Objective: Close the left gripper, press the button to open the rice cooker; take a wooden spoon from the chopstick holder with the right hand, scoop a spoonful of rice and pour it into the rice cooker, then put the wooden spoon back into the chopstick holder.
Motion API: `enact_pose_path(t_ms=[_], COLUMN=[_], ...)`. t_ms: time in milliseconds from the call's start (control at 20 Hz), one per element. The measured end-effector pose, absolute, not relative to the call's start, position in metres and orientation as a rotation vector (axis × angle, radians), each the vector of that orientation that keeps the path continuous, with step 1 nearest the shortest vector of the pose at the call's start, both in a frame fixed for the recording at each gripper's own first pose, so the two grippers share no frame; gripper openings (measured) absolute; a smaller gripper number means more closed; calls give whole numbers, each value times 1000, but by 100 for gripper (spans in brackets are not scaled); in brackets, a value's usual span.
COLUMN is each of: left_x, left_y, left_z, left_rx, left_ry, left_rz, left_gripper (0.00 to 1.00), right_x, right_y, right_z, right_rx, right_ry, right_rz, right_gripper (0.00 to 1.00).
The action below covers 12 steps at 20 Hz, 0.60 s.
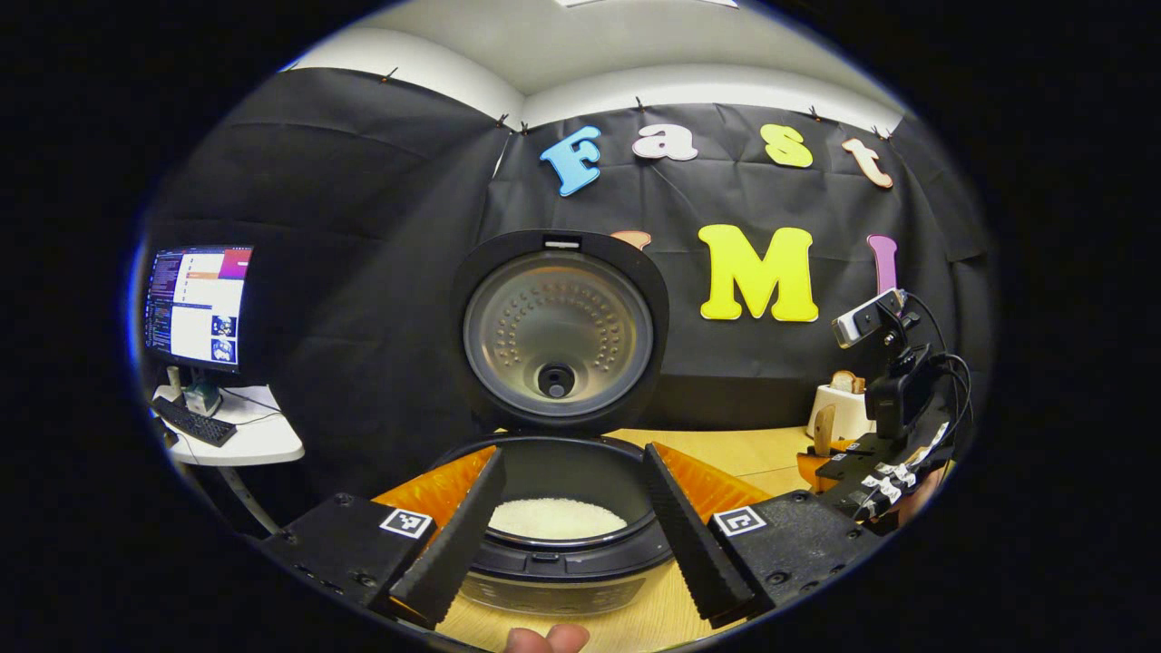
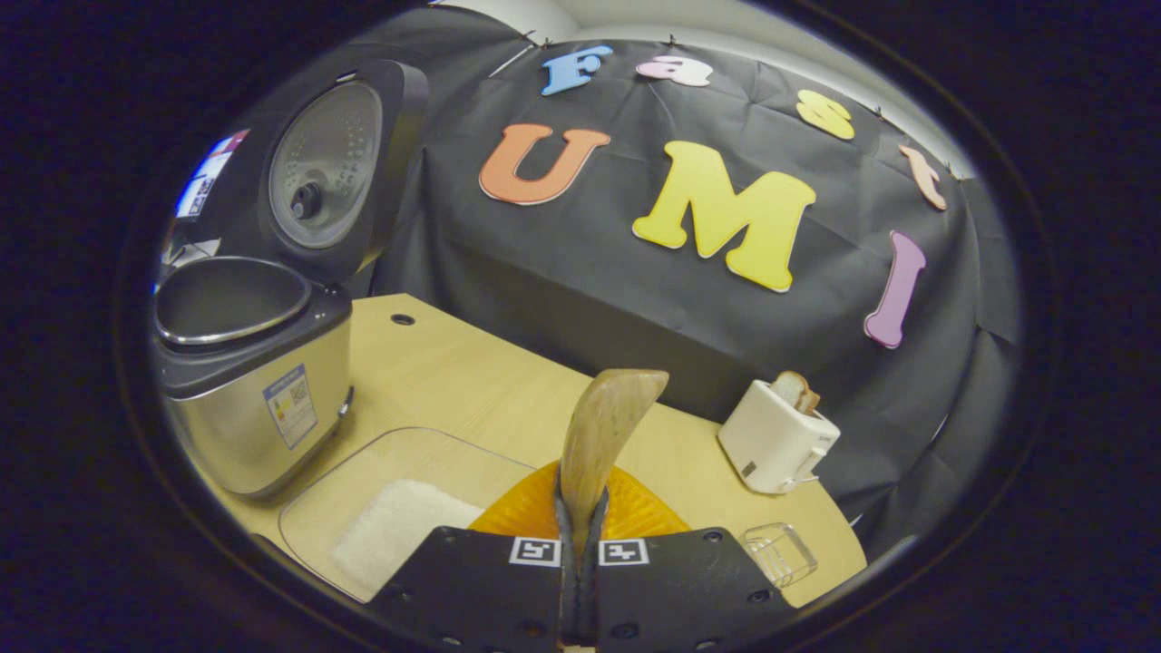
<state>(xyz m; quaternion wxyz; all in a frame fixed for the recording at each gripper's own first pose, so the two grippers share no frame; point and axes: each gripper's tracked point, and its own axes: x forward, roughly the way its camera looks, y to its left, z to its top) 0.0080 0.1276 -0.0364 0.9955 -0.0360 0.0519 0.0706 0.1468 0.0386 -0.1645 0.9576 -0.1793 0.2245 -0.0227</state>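
Right gripper [image 2: 580,535] clamps the wooden spoon [image 2: 603,426] at lower centre; left gripper [image 1: 571,526] gapes wide before the open rice cooker [image 1: 558,399].

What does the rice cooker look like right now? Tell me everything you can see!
The rice cooker stands upright on the wooden table, with its lid swung fully open and standing up at the back. The body looks like brushed silver metal with a dark top rim and a sticker on its side. The lid's inside is a round, dimpled metal plate with a dark knob near its lower middle. In the left gripper view, white rice lies in the dark inner pot. Nothing touches the cooker but the table.
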Motion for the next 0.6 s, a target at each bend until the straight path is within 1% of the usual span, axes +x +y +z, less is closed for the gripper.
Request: enact_pose_path(t_ms=[350, 600], left_x=[6, 6], left_y=[136, 136], left_z=[-35, -33], left_rx=[-89, -90], left_ry=[97, 93], left_rz=[153, 148], left_gripper=[96, 96], right_x=[148, 149], right_y=[95, 97], right_z=[-179, -175], right_rx=[-96, 137], right_ry=[528, 567], right_rz=[61, 92], right_gripper=[0, 1])
